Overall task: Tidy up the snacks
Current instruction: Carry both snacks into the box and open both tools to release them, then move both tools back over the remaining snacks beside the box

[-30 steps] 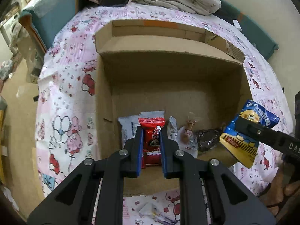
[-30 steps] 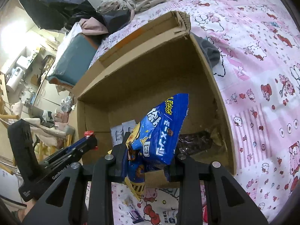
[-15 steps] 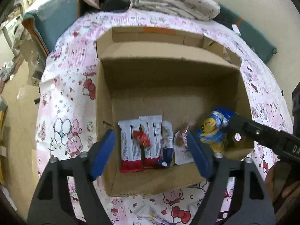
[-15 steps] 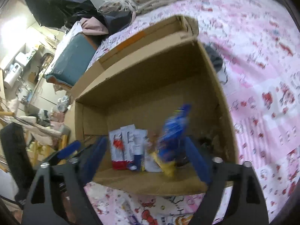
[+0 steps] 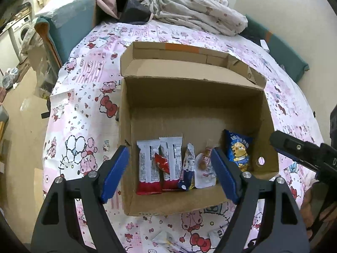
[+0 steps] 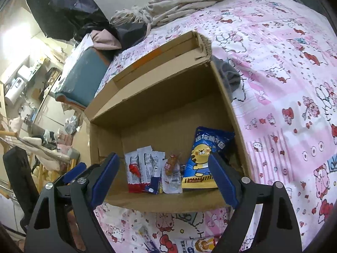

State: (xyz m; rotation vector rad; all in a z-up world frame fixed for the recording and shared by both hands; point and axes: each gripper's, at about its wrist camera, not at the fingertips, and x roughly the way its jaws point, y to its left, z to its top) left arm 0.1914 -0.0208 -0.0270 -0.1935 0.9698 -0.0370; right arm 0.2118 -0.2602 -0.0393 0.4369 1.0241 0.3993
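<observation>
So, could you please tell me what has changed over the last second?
Both grippers opened and released: the left gripper dropped the small red packet onto the white wrappers, and the right gripper dropped the blue bag at the row's right end. The cardboard box stayed put.

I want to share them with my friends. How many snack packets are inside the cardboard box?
6 visible in the cardboard box, along its near side: two white-red packets, small red packet, blue-white packet, clear packet, blue bag. More may be hidden.

My blue-padded jaws frame a brown cardboard box [image 5: 126,113], a blue-and-yellow snack bag [image 6: 205,160], and pink cartoon-print bedding [image 6: 284,73].
</observation>
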